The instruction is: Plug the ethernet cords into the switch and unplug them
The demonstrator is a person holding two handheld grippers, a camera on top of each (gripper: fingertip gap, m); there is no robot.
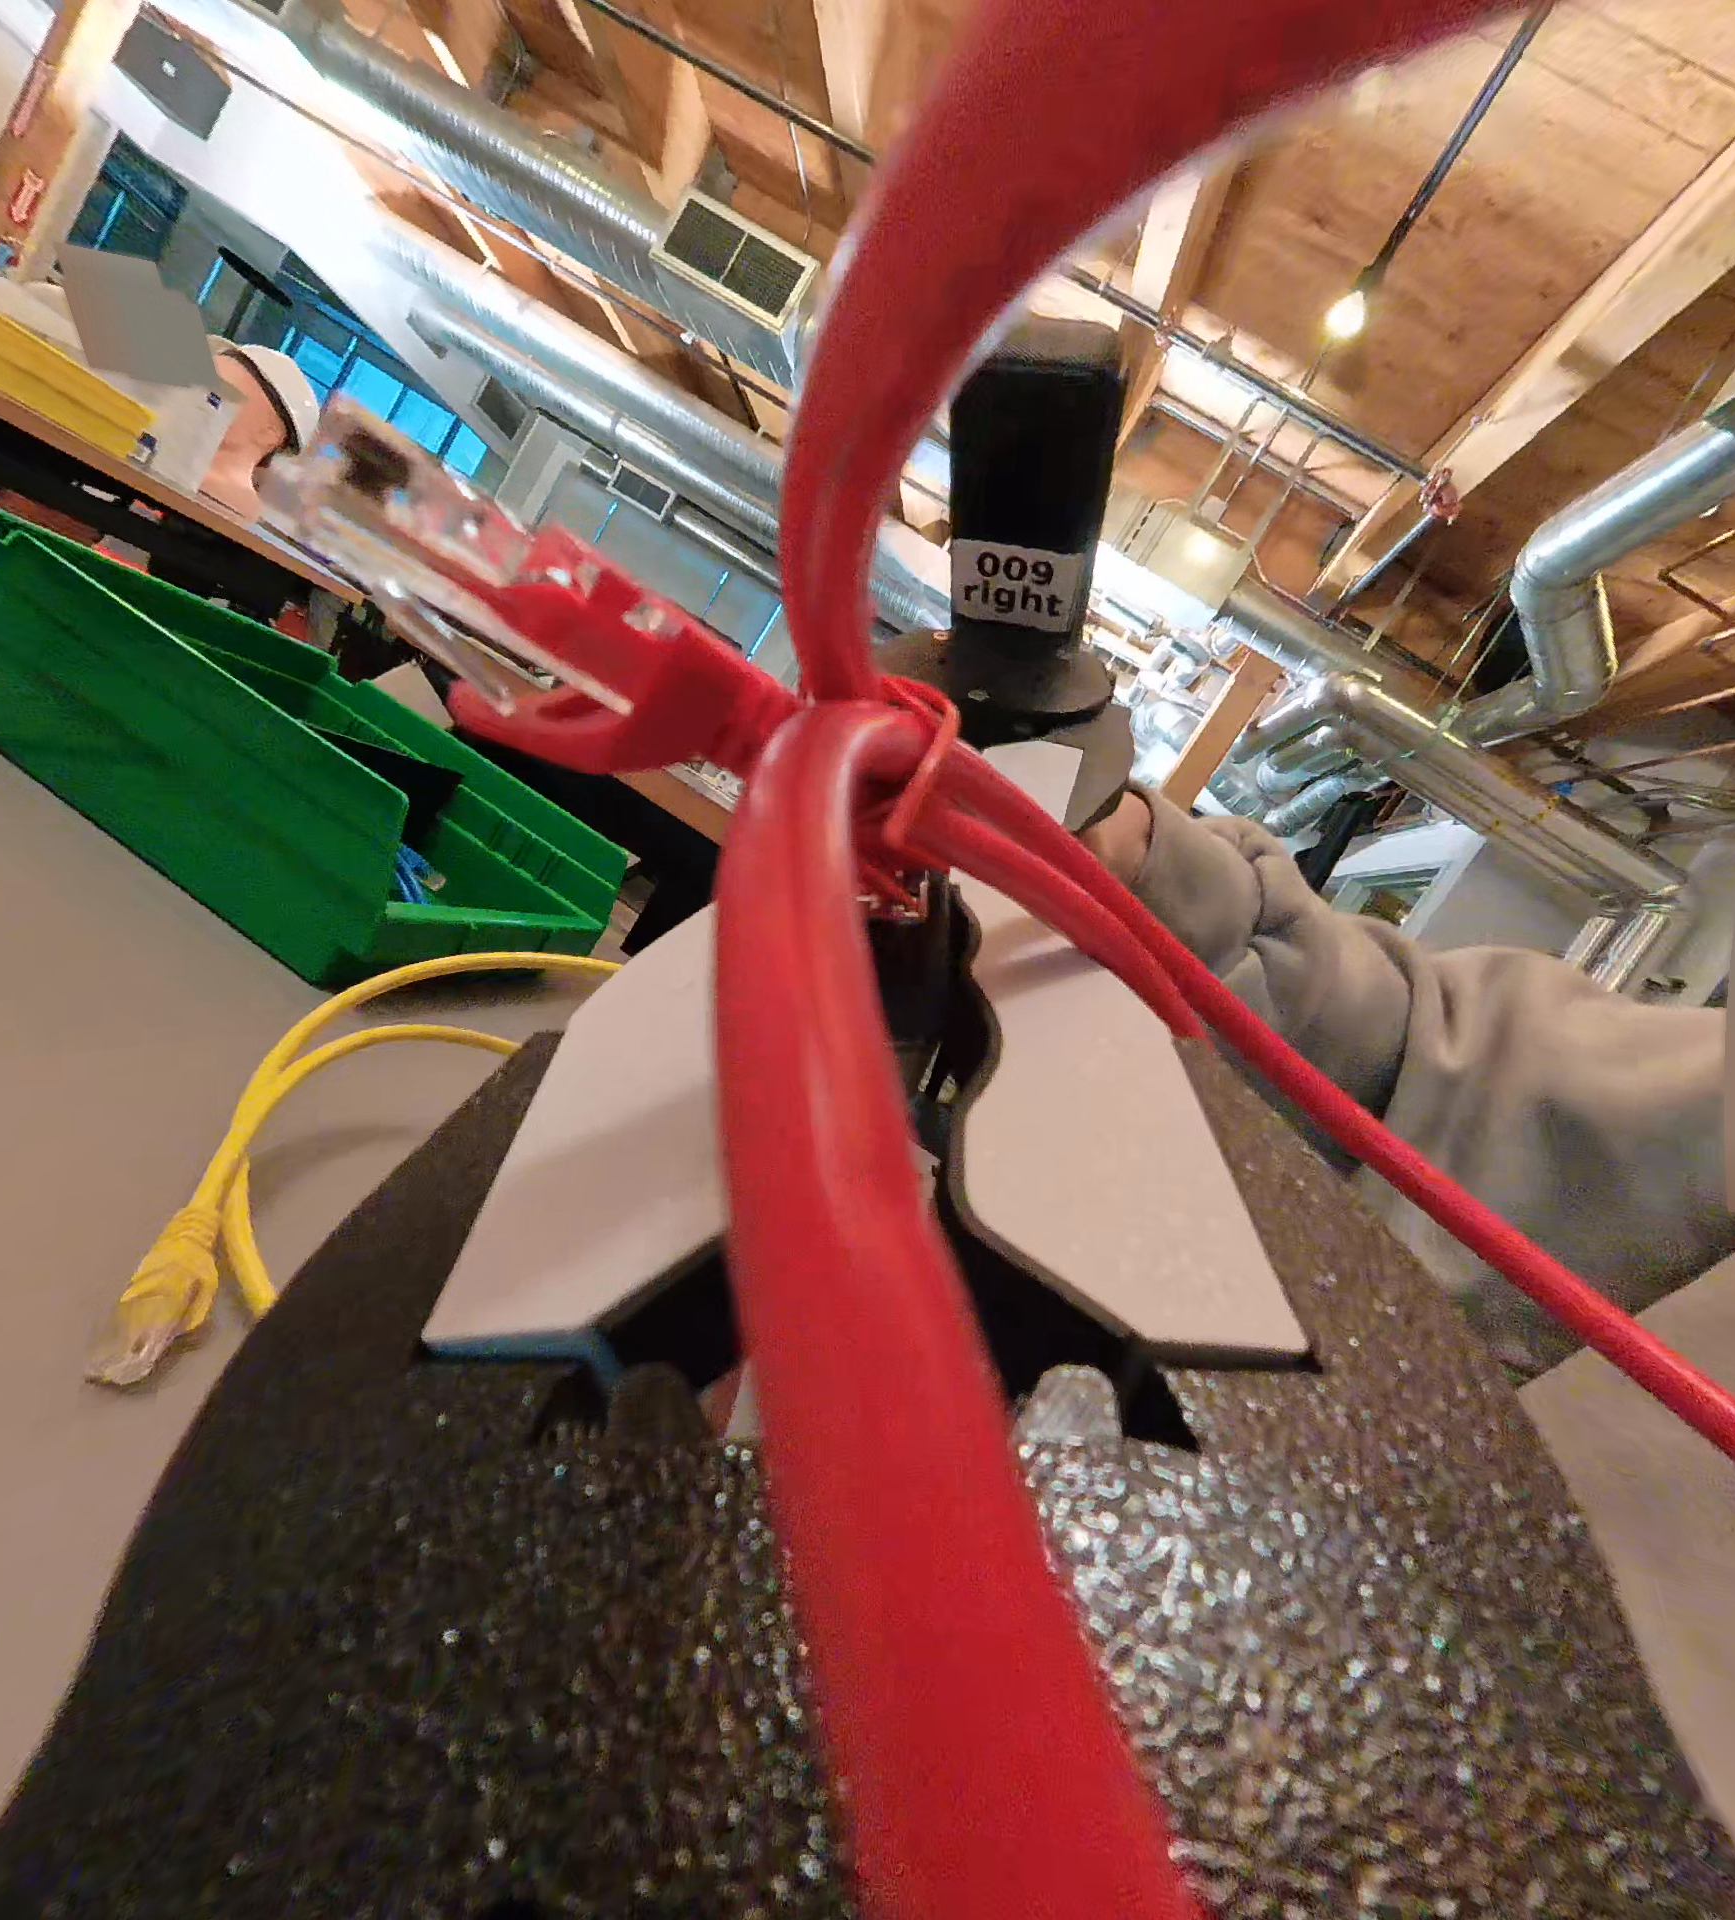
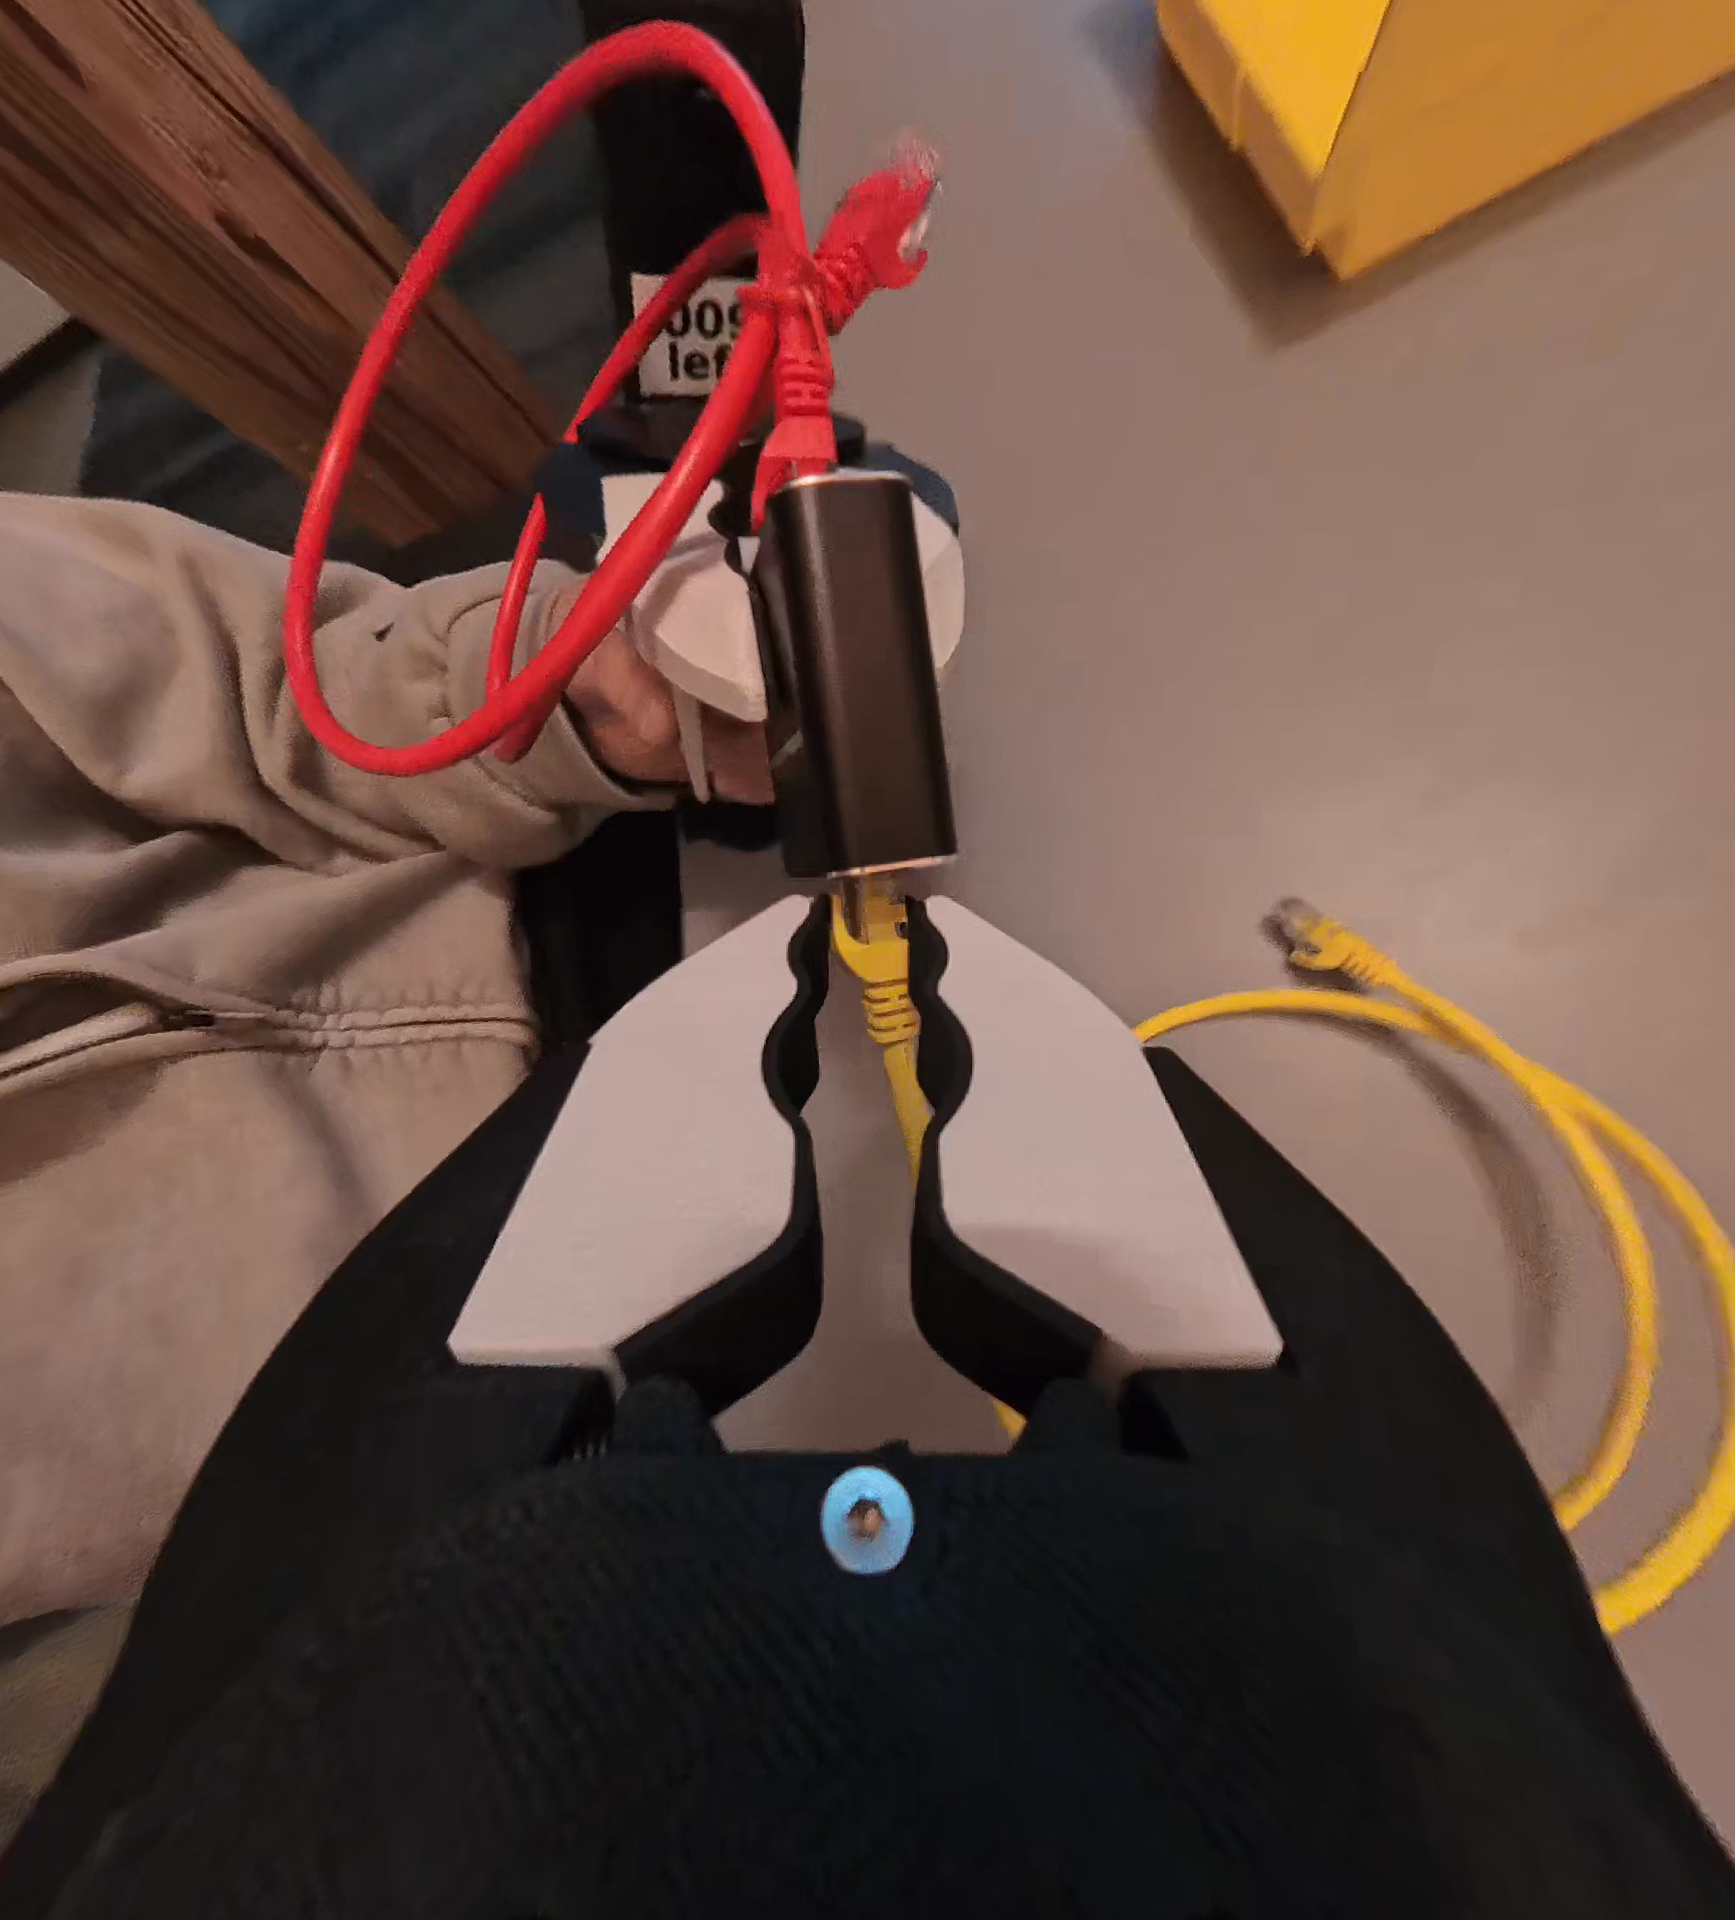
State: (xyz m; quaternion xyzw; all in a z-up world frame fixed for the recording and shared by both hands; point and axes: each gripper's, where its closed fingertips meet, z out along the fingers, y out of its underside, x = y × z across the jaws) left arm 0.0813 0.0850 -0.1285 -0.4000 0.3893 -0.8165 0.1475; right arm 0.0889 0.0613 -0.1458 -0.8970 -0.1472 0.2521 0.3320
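Grey tabletop [image 2: 1414, 623] under both tools. Our right gripper [image 2: 868, 935] is pinched on the yellow cord [image 2: 889, 1013] just behind its plug, which sits in the near end of the black switch [image 2: 858, 675], touching our tips. Beyond it, the left gripper [image 2: 738, 613] clamps the switch from the side; a red cord [image 2: 395, 436] is plugged into the far end, its coil tied and looping up-left of the tool. Rest of the yellow cord trails right on the table. In the left wrist view the red cord [image 1: 842, 1195] covers the fingers, so we can't confirm the grip there. Green bin [image 1: 219, 748] sits far left.
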